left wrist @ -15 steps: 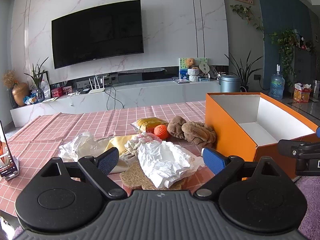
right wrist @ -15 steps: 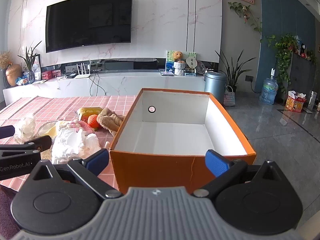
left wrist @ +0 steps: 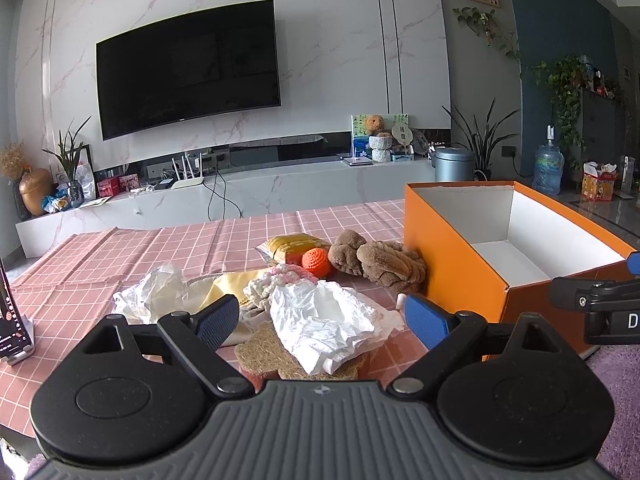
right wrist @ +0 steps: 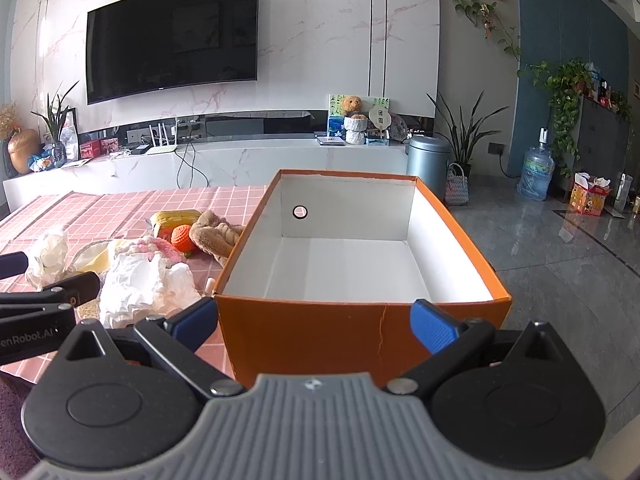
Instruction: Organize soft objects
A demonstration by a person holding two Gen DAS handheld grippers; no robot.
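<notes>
Soft objects lie in a pile on the pink checked tablecloth (left wrist: 120, 248): a crumpled white plastic bag (left wrist: 324, 320) on a brown fibre mat (left wrist: 264, 350), a second white bag (left wrist: 156, 292), a pink-and-white knit piece (left wrist: 280, 276), an orange knit ball (left wrist: 316, 258), a brown plush (left wrist: 384, 260) and a yellow packet (left wrist: 292, 244). An empty orange box (right wrist: 360, 332) stands to their right. My left gripper (left wrist: 320, 320) is open just before the white bag. My right gripper (right wrist: 316, 320) is open, empty, at the box's near wall.
A phone on a stand (left wrist: 12, 332) is at the table's left edge. Behind the table are a white TV console (left wrist: 240, 196) and a wall TV (left wrist: 188, 68). A purple rug (left wrist: 616, 392) lies right of the table. Tiled floor (right wrist: 560, 248) is right of the box.
</notes>
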